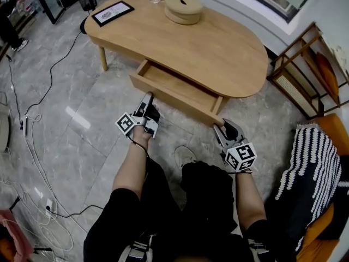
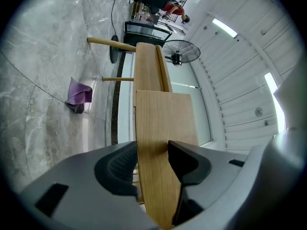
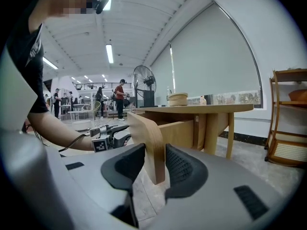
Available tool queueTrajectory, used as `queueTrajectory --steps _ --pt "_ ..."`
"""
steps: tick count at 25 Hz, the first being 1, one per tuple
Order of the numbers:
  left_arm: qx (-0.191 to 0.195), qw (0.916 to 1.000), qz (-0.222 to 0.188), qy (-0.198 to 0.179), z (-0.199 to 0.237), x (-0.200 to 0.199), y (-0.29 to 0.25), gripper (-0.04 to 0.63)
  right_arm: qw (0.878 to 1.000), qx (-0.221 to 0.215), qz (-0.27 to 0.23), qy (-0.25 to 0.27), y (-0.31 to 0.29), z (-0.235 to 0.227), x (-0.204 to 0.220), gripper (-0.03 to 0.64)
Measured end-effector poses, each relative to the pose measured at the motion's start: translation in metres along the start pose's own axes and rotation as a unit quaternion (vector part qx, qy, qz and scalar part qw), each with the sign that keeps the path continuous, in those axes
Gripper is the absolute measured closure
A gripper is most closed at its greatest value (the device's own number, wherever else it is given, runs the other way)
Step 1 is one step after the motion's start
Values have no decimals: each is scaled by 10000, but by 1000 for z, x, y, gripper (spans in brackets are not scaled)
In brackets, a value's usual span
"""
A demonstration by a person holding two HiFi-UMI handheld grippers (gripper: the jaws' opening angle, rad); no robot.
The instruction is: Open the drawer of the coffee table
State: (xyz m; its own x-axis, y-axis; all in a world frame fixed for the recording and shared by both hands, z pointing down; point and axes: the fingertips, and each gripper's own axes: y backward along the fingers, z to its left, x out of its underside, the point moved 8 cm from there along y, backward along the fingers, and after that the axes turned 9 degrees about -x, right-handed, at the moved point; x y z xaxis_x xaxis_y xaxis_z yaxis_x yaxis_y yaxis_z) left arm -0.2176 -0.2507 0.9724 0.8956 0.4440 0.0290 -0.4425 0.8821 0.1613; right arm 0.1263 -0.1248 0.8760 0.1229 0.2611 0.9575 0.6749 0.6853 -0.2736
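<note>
Stiff wooden drawer front (image 1: 173, 98), probably light, slides easily; left gripper (image 2: 152, 147) and right gripper (image 3: 154, 150) fingers (image 3: 184, 169) pinch its two ends, the right seemingly lighter.

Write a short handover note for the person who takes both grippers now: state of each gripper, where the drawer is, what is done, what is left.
Left gripper: shut on the drawer front, near its left end.
Right gripper: shut on the same front, at its right end.
Drawer: pulled well out from under the coffee table.
Done: the drawer stands open.
Left: probably only to let go with both grippers and back away, unless a wider opening is wanted.
</note>
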Motion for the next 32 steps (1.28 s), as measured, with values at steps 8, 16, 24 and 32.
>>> queueTrajectory --steps 8,16,24,32 --pt "-271 9991 78 -326 2 -2 6 387 9996 71 -253 -124 12 -4 1 452" --pt "-1405 9584 359 -2459 -24 -23 41 460 9966 158 -739 -343 37 -2 -17 461" --pt "-2756 7525 175 -5978 -129 -35 56 572 9917 723 -1003 -345 52 1 -73 535" --pt "-2331 6329 -173 -7381 -269 31 30 575 9857 1305 -1065 -47 39 10 -146 603"
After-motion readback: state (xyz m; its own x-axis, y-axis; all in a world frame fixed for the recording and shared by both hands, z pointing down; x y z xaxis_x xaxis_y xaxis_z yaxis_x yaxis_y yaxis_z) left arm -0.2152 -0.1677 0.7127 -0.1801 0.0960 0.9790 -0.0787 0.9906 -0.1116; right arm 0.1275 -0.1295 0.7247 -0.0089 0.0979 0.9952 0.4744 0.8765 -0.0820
